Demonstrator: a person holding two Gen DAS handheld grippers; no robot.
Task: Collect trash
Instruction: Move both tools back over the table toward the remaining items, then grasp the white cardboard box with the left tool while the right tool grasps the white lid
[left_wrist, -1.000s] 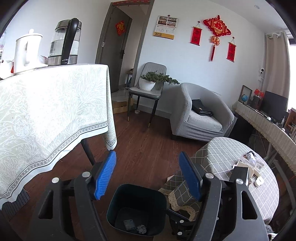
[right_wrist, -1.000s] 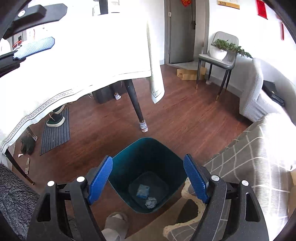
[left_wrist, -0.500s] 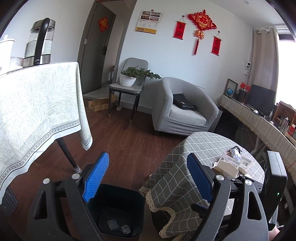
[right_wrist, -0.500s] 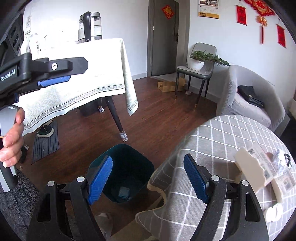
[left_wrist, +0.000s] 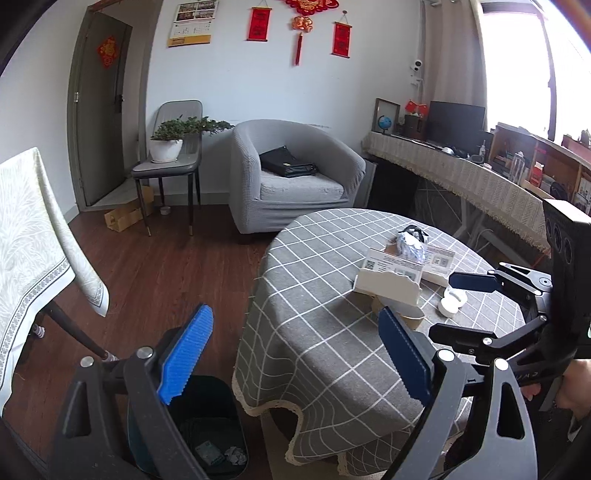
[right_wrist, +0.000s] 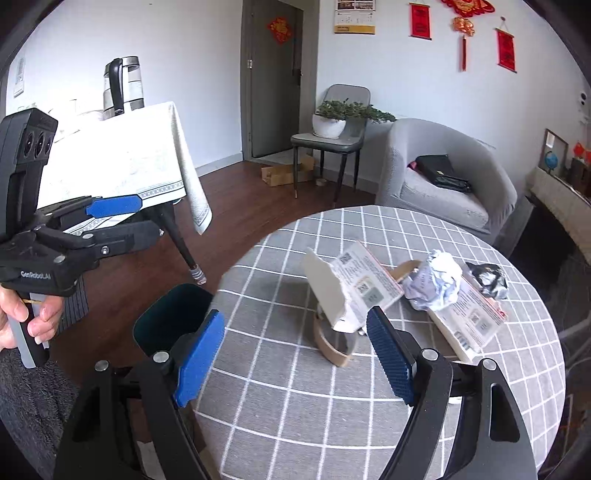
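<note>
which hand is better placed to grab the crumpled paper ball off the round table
Right, probably. The right gripper is open over the round table, with the crumpled paper ball just ahead. The left gripper sits back at the table's edge, above the bin.

Crumpled white paper ball (right_wrist: 434, 284) on checked round table (right_wrist: 295, 406), black wrapper (right_wrist: 487, 278) beside, dark bin (left_wrist: 207, 424) holding scraps

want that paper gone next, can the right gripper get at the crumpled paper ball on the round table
Probably yes: the right gripper is open and empty, and the crumpled paper ball sits uncovered atop a card.
</note>
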